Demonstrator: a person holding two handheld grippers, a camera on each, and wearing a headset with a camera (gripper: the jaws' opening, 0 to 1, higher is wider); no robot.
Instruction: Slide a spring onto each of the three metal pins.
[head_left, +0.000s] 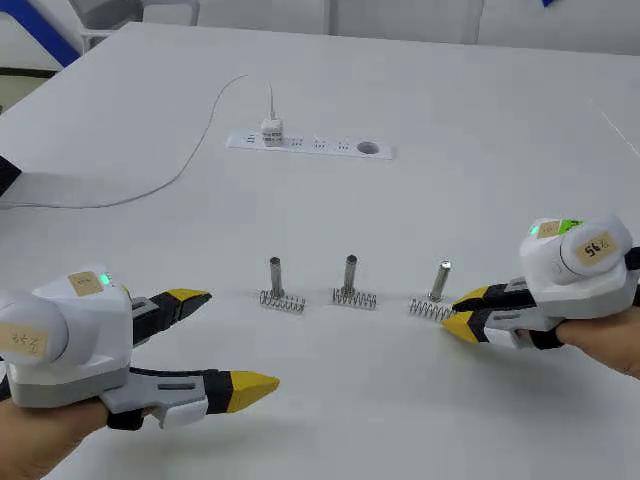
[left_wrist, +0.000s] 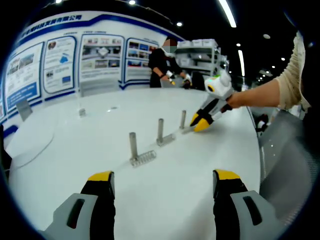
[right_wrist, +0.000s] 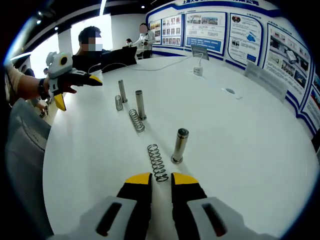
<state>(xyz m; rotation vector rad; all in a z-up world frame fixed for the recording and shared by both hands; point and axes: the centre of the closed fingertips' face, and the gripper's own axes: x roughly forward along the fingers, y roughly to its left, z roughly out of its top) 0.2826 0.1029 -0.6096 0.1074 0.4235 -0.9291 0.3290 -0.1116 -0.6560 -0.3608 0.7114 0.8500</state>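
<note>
No spring is on yet: right claw (right_wrist: 161, 179) nearly closed at the end spring (right_wrist: 156, 160), grip unclear, left claw (left_wrist: 164, 176) wide open; next, thread it over its pin (right_wrist: 179, 145).

Three short silver metal pins, left pin (head_left: 275, 275), middle pin (head_left: 350, 271) and right pin (head_left: 440, 279), stand in a spaced row on the white table (head_left: 450, 210), each with an unthreaded coil spring lying flat at its near base: left spring (head_left: 282, 300), middle spring (head_left: 355, 298), right spring (head_left: 430, 310).
</note>
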